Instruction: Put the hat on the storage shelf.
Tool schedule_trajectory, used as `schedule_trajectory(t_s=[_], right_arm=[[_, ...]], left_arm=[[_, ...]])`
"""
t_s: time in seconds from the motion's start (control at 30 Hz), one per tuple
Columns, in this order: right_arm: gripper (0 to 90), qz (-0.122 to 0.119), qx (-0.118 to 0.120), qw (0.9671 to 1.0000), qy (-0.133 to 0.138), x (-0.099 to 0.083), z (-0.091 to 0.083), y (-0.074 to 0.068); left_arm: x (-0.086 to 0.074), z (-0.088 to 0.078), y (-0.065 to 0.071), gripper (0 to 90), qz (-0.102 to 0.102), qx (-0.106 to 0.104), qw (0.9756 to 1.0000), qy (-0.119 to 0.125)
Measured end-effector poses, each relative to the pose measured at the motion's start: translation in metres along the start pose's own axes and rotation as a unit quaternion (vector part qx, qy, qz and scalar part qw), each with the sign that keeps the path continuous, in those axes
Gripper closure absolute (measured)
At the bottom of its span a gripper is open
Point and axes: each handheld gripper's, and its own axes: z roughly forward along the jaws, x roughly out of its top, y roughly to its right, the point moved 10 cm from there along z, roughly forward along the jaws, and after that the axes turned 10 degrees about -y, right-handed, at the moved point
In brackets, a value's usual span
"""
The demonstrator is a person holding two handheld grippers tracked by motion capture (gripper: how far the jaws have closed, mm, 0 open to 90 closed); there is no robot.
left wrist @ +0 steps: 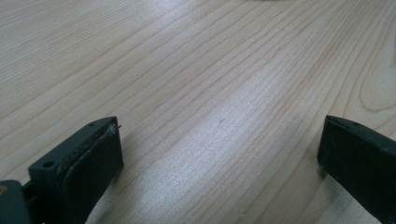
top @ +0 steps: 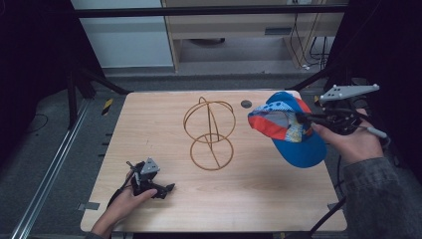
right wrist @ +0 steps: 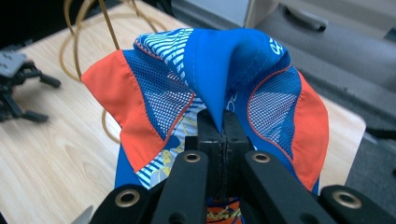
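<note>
A blue cap with orange panels and patterned mesh hangs in the air over the table's right side. My right gripper is shut on a fold of its blue crown, seen pinched between the jaws in the right gripper view. A brass-coloured wire stand, made of rings and a sphere-like top, stands upright at the table's middle, left of the cap. My left gripper rests near the front left of the table, open, its pads wide apart over bare wood.
The wooden table has a small dark round hole near its back edge. Dark floor and metal rails lie to the left, cabinets and cables behind. The left gripper lies far off on the wood in the right gripper view.
</note>
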Motion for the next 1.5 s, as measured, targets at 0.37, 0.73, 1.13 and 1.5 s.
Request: schedule_trajectory(t_s=[0.37, 0.73, 1.13, 1.5], right_arm=[[89.8, -0.004, 0.001, 0.9992, 0.04, 0.042, -0.006, -0.005], [89.8, -0.013, 0.017, 0.9979, 0.061, 0.086, 0.01, -0.017], [89.8, -0.02, 0.021, 0.9976, 0.062, 0.11, 0.018, -0.031], [89.8, -0.049, 0.04, 0.9964, 0.056, 0.142, 0.044, -0.063]], left_arm=[[0.0, 0.0, 0.0, 0.0, -0.001, 0.0, 1.0, -0.001], [0.0, 0.0, 0.0, 0.0, -0.002, 0.001, 1.0, -0.002], [0.0, 0.0, 0.0, 0.0, -0.001, 0.002, 1.0, -0.003], [0.0, 0.0, 0.0, 0.0, -0.002, 0.0, 1.0, -0.003]])
